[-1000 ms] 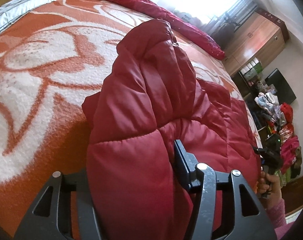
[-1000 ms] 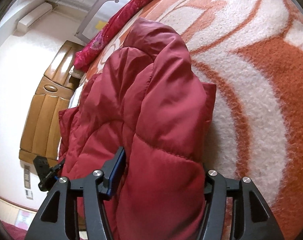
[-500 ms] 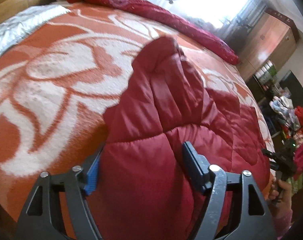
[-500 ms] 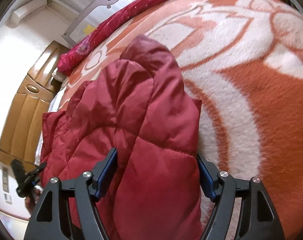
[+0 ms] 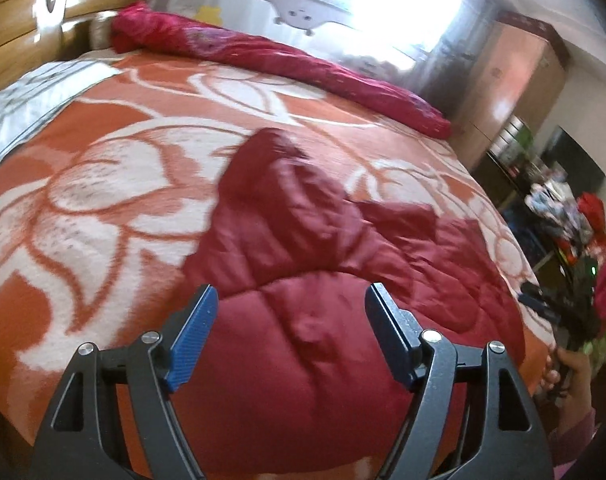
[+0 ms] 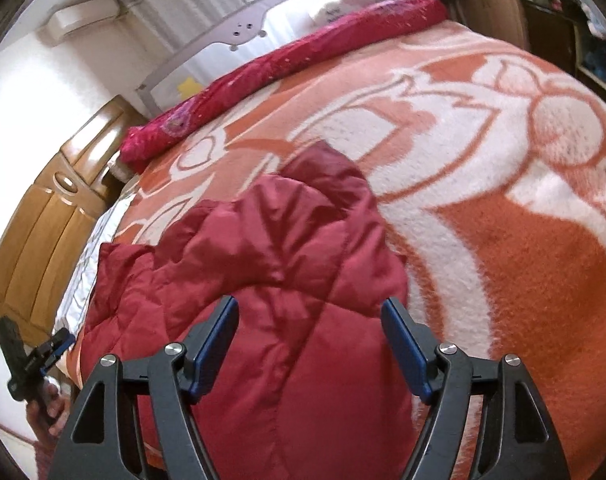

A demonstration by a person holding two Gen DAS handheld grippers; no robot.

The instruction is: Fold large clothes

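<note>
A red quilted puffer jacket point(image 5: 303, 264) lies folded on the orange and white bed blanket point(image 5: 103, 200); it also shows in the right wrist view point(image 6: 279, 280). My left gripper point(image 5: 289, 300) is open, its jaws spread wide above the jacket's near end, holding nothing. My right gripper point(image 6: 309, 310) is open too, above the jacket's other near end, empty. Each gripper shows small at the other view's edge: the right one point(image 5: 559, 308) and the left one point(image 6: 31, 356).
A rolled magenta quilt point(image 5: 283, 56) lies along the far side of the bed. A wooden headboard point(image 6: 51, 216) stands at one end. A wooden wardrobe point(image 5: 515, 92) and a pile of clothes point(image 5: 583, 224) are beyond the bed's other end.
Both grippers have opened and let go of the jacket, then pulled back and up. The jacket has settled flatter on the blanket.
</note>
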